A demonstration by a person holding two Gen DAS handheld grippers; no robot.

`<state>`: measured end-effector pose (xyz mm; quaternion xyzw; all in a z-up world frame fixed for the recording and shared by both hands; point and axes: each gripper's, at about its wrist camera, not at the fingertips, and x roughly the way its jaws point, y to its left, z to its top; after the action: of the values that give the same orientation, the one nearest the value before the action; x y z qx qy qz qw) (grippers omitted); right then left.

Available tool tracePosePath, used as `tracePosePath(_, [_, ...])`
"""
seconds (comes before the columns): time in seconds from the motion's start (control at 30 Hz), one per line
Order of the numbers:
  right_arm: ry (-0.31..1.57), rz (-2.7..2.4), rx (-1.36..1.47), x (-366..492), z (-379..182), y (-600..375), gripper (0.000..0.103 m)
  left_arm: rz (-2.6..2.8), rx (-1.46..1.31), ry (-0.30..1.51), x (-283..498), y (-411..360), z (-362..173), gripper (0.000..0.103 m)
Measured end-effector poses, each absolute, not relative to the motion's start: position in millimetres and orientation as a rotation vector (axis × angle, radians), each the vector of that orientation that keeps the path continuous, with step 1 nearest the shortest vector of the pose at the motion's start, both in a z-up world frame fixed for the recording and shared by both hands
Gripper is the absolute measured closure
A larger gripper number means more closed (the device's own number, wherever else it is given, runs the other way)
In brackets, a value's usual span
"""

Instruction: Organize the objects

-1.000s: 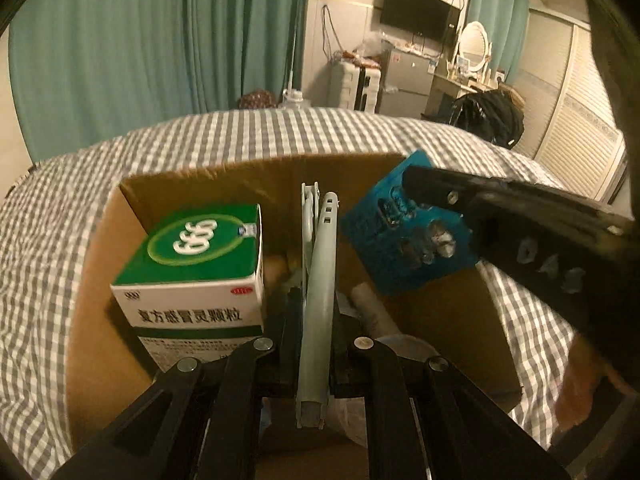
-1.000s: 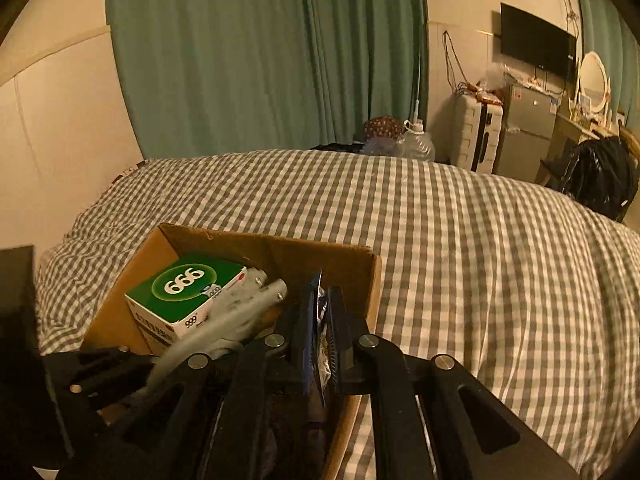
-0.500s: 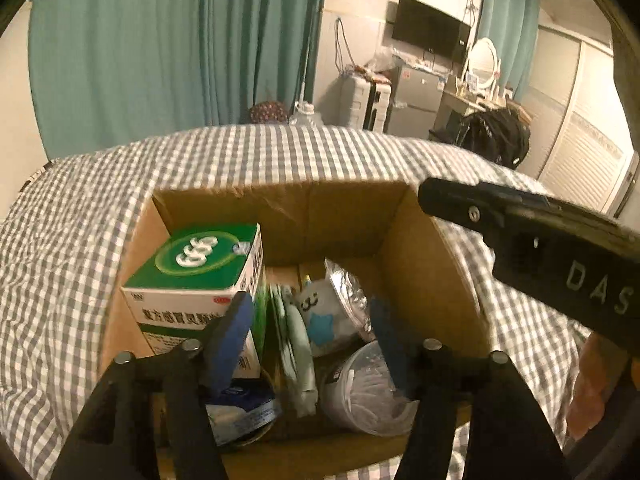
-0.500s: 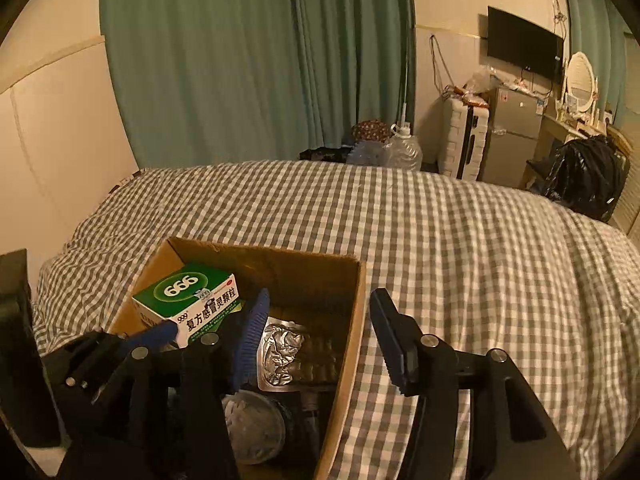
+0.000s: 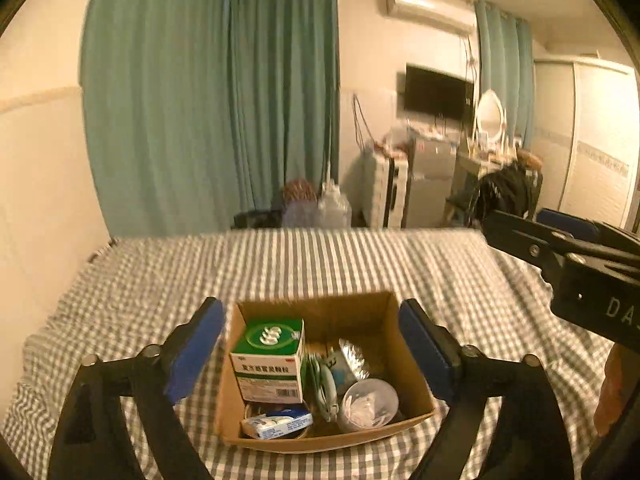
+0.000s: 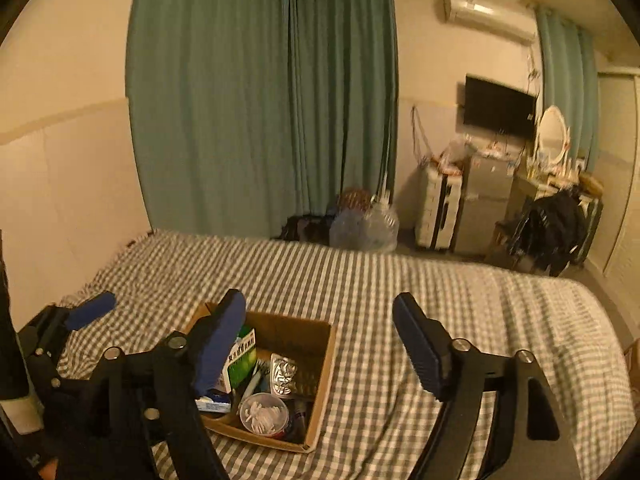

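Note:
An open cardboard box (image 5: 320,442) sits on the checked bedspread, below and in front of both grippers. It holds a green and white medicine carton (image 5: 268,356), a silver blister pack (image 5: 354,354), a pale green item (image 5: 325,386), a round clear tub (image 5: 370,402) and a small white and blue packet (image 5: 278,426). My left gripper (image 5: 310,314) hangs open above the box with nothing between its blue pads. My right gripper (image 6: 320,304) is open too and holds nothing, with the box (image 6: 322,372) under its left finger. In the left wrist view the right gripper (image 5: 514,219) shows at the right.
The checked bedspread (image 6: 460,304) spreads wide to the right of the box and beyond it. Behind the bed are green curtains (image 5: 208,100), a water jug (image 6: 366,224), a suitcase, a small fridge and a chair with dark clothes (image 6: 556,228). A hand (image 5: 612,392) is at the right edge.
Both grippers opened and let go of the pale green item and the blue pack, which went into the box. Both have since drawn back and up, so the box looks smaller.

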<state>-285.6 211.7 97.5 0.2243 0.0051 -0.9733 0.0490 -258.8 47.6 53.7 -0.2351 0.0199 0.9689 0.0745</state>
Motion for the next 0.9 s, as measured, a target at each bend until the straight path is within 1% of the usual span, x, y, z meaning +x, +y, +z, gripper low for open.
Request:
tracePosePath(0.03, [0.014,-2.975,0.659,-276.5,104.5,212.4,0.020,2.918,-0.677,0.047,-251.2,44.3,61.0,0.004])
tracePosePath(0.1, [0.003,-2.994,0.610,-256.6,117.1,215.3,0.015,2.943,-0.610,0.021,-231.1,41.1,76.3,0.003])
tracePosePath(0.17, [0.000,-3.008,0.564,-236.3,127.5,219.2,0.013,2.962,-0.564,0.014,-213.3,36.7,87.4,0.000])
tracePosePath(0.27, [-0.001,-3.021,0.499,-203.7,137.7,223.3,0.009,3.001,-0.478,0.033,-181.0,29.4,101.1,0.000])
tracePosePath(0.4, [0.002,-3.059,0.403,-159.8,146.3,231.4,0.000,3.024,-0.403,0.015,-141.1,16.1,109.5,0.000])
tracePosePath(0.5, [0.023,-3.086,0.318,-129.8,148.6,237.4,0.000,3.068,-0.334,0.063,-116.7,14.1,115.1,0.000])
tracePosePath(0.63, [0.028,-3.113,0.294,-103.3,138.9,238.6,0.000,3.080,-0.284,0.087,-91.2,17.2,115.5,0.000])
tracePosePath(0.73, [0.025,-3.129,0.279,-86.7,126.2,238.1,0.000,3.077,-0.266,0.029,-73.9,16.8,109.3,0.000])
tracePosePath(0.83, [0.007,-3.128,0.258,-73.8,109.0,235.2,0.000,3.060,-0.313,-0.019,-65.4,14.8,94.1,0.000])
tracePosePath(0.9, [0.034,-3.103,0.239,-69.3,94.1,231.8,0.000,3.068,-0.352,-0.027,-62.9,13.6,81.1,0.000])
